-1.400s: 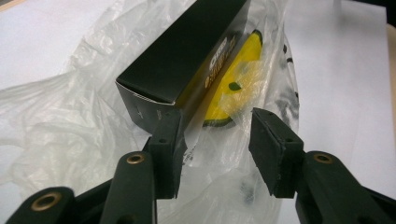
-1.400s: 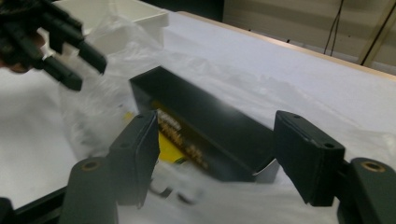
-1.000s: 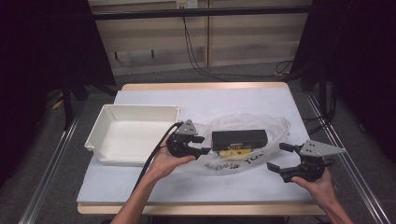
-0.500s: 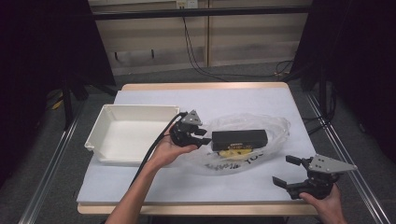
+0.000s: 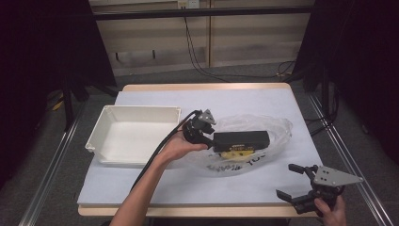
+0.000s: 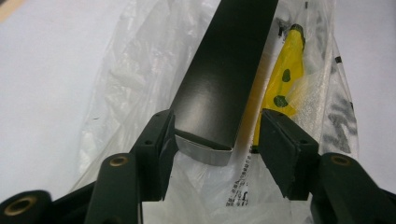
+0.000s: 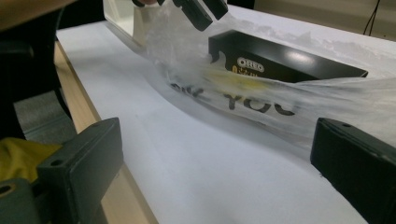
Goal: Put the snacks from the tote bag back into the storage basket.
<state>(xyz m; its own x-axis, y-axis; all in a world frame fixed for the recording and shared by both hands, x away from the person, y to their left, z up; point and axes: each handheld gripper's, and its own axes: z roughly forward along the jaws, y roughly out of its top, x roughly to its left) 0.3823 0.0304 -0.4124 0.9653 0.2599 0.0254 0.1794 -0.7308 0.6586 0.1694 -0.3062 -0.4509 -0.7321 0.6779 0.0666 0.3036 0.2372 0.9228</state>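
A table (image 5: 155, 188) bears a tray (image 5: 106, 123) at its left and a plastic bag (image 5: 277, 127) at its centre-right. In the bag lie a long box (image 5: 241, 138) and, just in front of it, a small packet (image 5: 234, 154). The left gripper (image 5: 200, 134) sits between tray and box, at the box's left end. The right gripper (image 5: 294, 184) is at the table's near right corner, well apart from the bag.

A black box (image 5: 241, 138) and a black-spotted yellow pack (image 6: 285, 79) lie in a clear black-lettered bag (image 5: 263, 129).
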